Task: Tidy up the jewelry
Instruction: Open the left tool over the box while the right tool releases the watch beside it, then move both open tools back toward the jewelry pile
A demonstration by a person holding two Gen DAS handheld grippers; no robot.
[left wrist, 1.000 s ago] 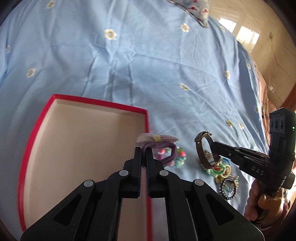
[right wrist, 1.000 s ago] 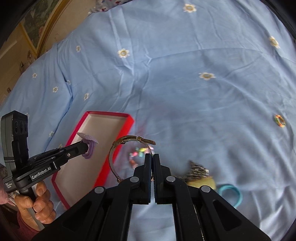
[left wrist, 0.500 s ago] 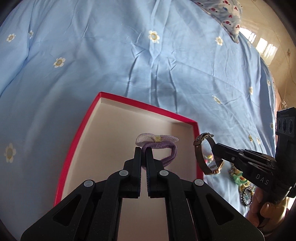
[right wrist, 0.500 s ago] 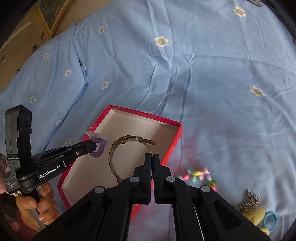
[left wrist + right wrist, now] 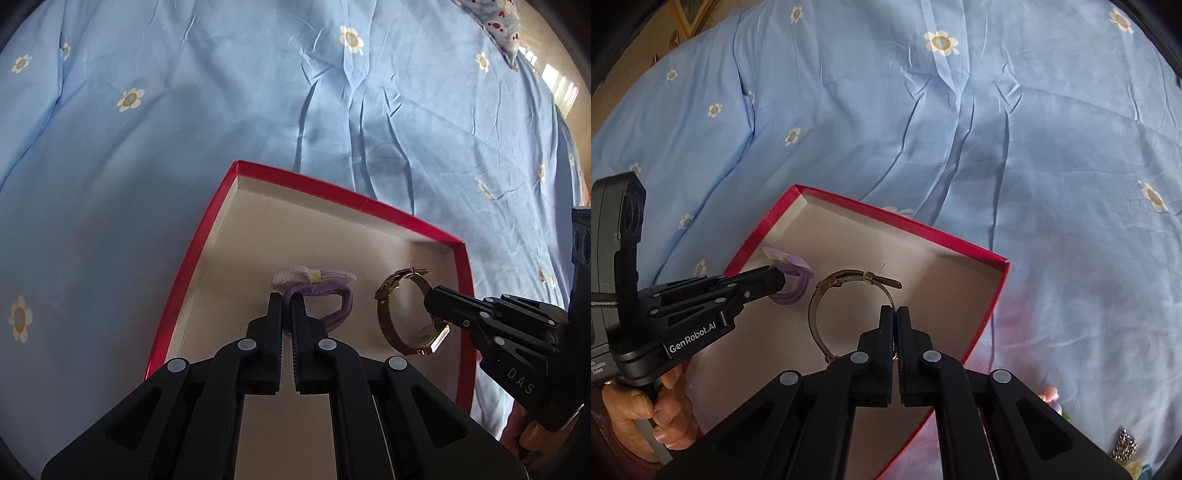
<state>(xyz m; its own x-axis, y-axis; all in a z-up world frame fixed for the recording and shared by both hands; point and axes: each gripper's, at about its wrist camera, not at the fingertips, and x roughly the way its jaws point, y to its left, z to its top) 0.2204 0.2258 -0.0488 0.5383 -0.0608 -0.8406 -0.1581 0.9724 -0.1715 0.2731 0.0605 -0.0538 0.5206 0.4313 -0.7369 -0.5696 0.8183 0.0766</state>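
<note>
A person is working over a bed spread with a pale blue sheet [image 5: 221, 129] printed with small daisies. One shallow red box [image 5: 192, 266], open and cream inside, is lying on the sheet.

The left gripper [image 5: 286, 301] is hovering above the box, its jaws pressed nearly together on one purple hair tie with a pale bow [image 5: 314, 282]. The tie is hanging over the box floor, not touching it, probably so that it can drop straight inside when released.

The right gripper [image 5: 895, 314] is reaching in from the right, its jaws closed tight on the band of one gold wristwatch [image 5: 846, 295]. The watch loop is standing upright over the box interior, just beside the hair tie and apart from it. Gripping the band at its edge is keeping the loop hanging freely below.

Both pieces are being held side by side above the same box, so each seems to be getting its own spot.

Outside the box, at the lower right of the right wrist view, a few more trinkets are lying on the sheet: one silvery chain [image 5: 1124, 445] and some pastel pieces too cropped to count. The box floor appears bare in what shows.
</note>
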